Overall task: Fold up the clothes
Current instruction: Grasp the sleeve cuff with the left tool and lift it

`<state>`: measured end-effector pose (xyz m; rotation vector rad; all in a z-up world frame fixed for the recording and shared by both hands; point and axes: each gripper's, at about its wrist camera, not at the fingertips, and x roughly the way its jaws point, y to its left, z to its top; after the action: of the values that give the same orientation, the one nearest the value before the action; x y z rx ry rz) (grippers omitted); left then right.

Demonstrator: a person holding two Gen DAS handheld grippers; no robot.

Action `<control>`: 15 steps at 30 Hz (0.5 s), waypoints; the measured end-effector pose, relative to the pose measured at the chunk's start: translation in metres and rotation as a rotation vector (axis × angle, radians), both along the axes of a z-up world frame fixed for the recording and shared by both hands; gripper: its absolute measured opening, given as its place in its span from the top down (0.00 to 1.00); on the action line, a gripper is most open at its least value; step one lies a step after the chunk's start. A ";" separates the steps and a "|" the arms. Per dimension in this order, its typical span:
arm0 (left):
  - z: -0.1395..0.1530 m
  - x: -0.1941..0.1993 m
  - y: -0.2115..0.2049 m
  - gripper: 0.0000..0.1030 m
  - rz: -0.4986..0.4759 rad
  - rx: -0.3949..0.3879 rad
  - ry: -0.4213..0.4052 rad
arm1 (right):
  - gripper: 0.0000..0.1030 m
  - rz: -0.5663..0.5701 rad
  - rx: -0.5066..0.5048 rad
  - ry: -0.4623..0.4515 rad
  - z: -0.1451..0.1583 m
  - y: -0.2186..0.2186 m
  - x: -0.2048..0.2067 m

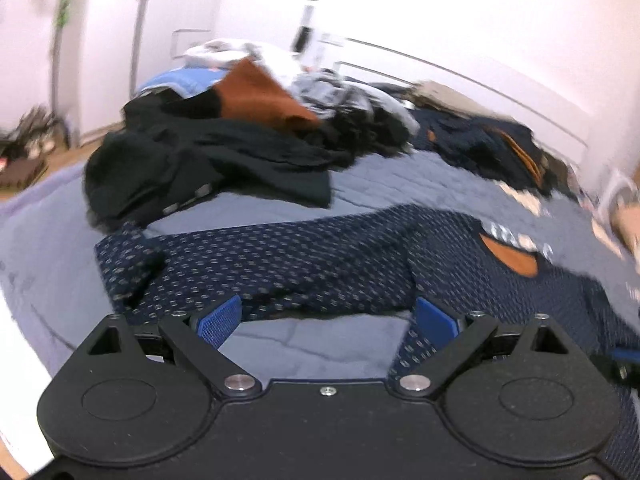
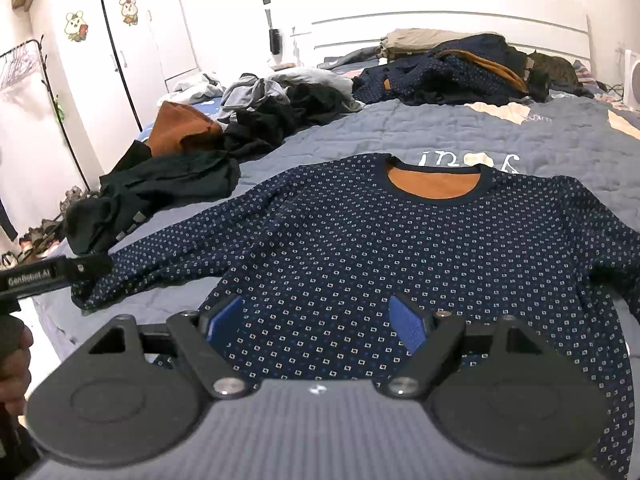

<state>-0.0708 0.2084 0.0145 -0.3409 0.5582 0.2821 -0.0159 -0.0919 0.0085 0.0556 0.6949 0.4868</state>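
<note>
Lying flat on a blue-grey quilt (image 2: 400, 128), front up, collar far and hem near: a navy dotted sweater (image 2: 360, 248) with an orange lining showing at the neck. Far left in the right wrist view, white wardrobe doors (image 2: 120, 40) with two cartoon stickers, then a black clothes rack (image 2: 52, 92). Low at the left edge, a hand (image 2: 16, 360) gripping the handle of the left gripper (image 1: 326, 318), its black body reaching to the cuff of the sweater's outstretched sleeve (image 2: 160, 252). From its own blurred camera, blue pads (image 1: 220, 322) spread apart, released, nothing between them, the sleeve lying just past the tips. Behind the sleeve, a heap of black clothes (image 2: 168, 184) with a rust-orange garment (image 2: 180, 128) and grey pieces on top. Centre, right gripper (image 2: 320, 322) hovering over the sweater's lower body, pads wide apart, clasping nothing. Further right and back, a second pile of navy clothes (image 2: 452, 72) against the white headboard (image 2: 440, 24).
</note>
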 end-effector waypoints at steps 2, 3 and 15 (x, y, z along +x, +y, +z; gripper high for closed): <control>0.000 -0.001 0.013 0.09 0.057 -0.035 -0.006 | 0.23 0.000 0.018 0.007 0.000 -0.002 0.000; 0.000 -0.002 0.021 0.09 0.086 -0.059 -0.015 | 0.23 0.000 0.028 0.011 0.001 -0.004 0.000; 0.011 0.002 0.105 0.09 0.265 -0.145 -0.015 | 0.23 0.011 0.074 0.038 0.000 -0.008 0.001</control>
<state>-0.0689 0.3134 0.0257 -0.5589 0.5199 0.4952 -0.0149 -0.0997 0.0086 0.1308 0.7151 0.5227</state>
